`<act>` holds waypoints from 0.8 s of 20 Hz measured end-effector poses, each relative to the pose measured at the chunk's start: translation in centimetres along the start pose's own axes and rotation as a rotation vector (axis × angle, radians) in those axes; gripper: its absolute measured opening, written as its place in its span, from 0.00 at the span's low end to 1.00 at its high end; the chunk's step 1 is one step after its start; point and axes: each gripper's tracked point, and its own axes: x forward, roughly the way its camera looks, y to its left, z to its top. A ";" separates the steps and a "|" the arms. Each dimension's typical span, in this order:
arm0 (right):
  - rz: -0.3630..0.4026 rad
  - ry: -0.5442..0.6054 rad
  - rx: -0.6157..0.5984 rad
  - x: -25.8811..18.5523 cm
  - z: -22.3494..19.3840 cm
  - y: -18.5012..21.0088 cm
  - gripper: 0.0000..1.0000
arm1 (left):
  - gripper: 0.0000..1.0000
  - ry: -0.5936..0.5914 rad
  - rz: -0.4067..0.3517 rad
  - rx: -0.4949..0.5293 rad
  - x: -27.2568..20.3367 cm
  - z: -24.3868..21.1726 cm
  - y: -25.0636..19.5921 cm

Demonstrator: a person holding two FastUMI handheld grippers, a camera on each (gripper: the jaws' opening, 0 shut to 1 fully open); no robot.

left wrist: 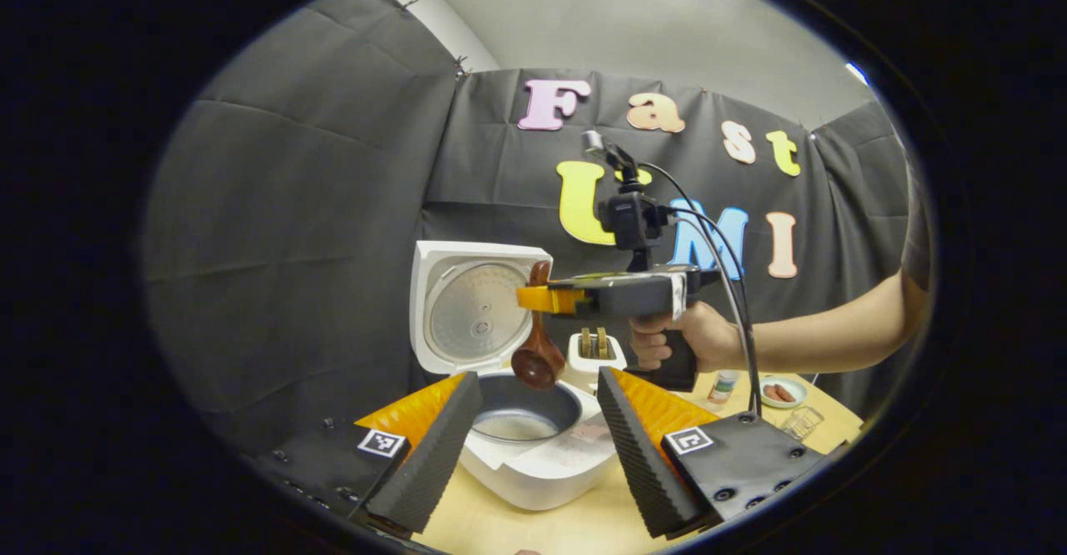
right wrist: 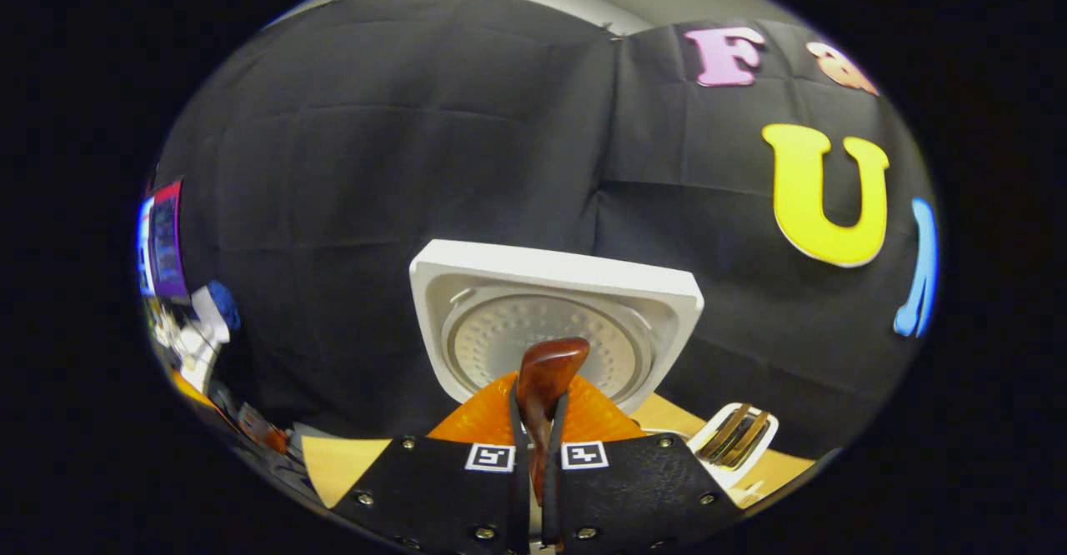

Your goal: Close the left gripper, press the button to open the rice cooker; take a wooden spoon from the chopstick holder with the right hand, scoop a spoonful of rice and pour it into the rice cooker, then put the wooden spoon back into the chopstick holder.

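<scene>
The rice cooker (left wrist: 533, 455) is seen standing open on the pale wooden table (left wrist: 575, 526), a rounded white plastic body with its square lid (left wrist: 475, 305) tipped upright at the back; the lid's inner face is a dimpled metal disc, seen again in the right gripper view (right wrist: 554, 322). Inside the body sits the dark, smooth inner pot (left wrist: 521, 413), round and glossy, with a pale patch at its bottom. Over that pot the right gripper (left wrist: 538, 299) is held level by a hand (left wrist: 679, 338) wrapped round its pistol grip, and the wooden spoon (left wrist: 538, 347) is pinched between its fingers — handle up, oval bowl hanging down just above the pot's rim. In the right gripper view the spoon's polished reddish-brown handle (right wrist: 546, 380) is clamped tight between the two nearly touching fingers (right wrist: 514, 455). The left gripper (left wrist: 533, 434) is held with its jaws spread wide and nothing between them, the ribbed, wedge-shaped pads (left wrist: 438, 455) framing the cooker. Just behind the cooker stands the chopstick holder (left wrist: 593, 355), a small white box — two flat brownish utensils are seen upright in it. Farther right on the table, a small dish (left wrist: 783, 390) with something reddish-brown on it is made out.
</scene>
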 end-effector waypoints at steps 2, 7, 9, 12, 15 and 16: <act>0.001 -0.020 0.191 -1.1 0.6 -1.5 0.06 | 0.97 0.000 -0.013 0.001 0.1 0.2 -0.7; -0.038 -0.076 0.535 -2.6 0.3 -5.7 0.06 | 0.99 -0.001 -0.056 0.018 0.2 0.7 -2.9; -0.053 -0.098 0.622 -4.1 0.1 -7.1 0.06 | 0.97 0.005 -0.076 0.018 0.6 0.8 -3.7; -0.075 -0.141 0.730 -7.4 0.1 -9.1 0.06 | 0.99 0.006 -0.106 0.020 0.7 1.0 -5.3; -0.107 -0.192 0.804 -11.2 0.9 -10.9 0.06 | 0.99 0.007 -0.143 0.034 0.8 1.2 -7.4; -0.120 -0.211 0.818 -12.8 1.0 -11.7 0.06 | 0.99 0.006 -0.157 0.043 0.9 1.4 -8.1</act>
